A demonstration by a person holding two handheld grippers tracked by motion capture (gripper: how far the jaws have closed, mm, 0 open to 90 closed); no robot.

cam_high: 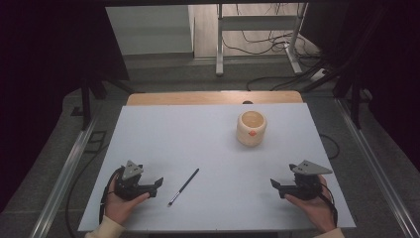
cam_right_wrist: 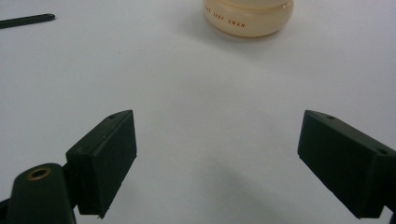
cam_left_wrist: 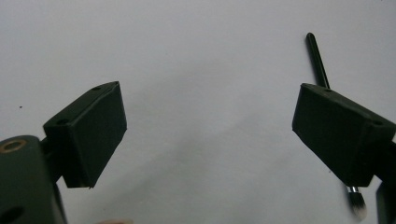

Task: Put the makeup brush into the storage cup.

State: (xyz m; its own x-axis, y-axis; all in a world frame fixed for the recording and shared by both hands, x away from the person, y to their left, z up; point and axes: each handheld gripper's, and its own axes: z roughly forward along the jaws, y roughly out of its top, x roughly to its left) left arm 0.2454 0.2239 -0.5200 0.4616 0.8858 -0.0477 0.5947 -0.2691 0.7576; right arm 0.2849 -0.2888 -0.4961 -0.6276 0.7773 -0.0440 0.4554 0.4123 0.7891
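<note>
I see my left hand-held gripper (cam_high: 157, 187) low on the bench (cam_high: 173, 134) at about 7 o'clock, its jaws wide apart and holding nothing. The thin black brush (cam_high: 183, 187) lies flat just beside it, toward 3 o'clock from it. My right hand-held gripper (cam_high: 276, 188) sits at about 5 o'clock, also wide apart and empty. The cream cup (cam_high: 251, 128) stands upright at about 1 o'clock, well apart from both.
</note>
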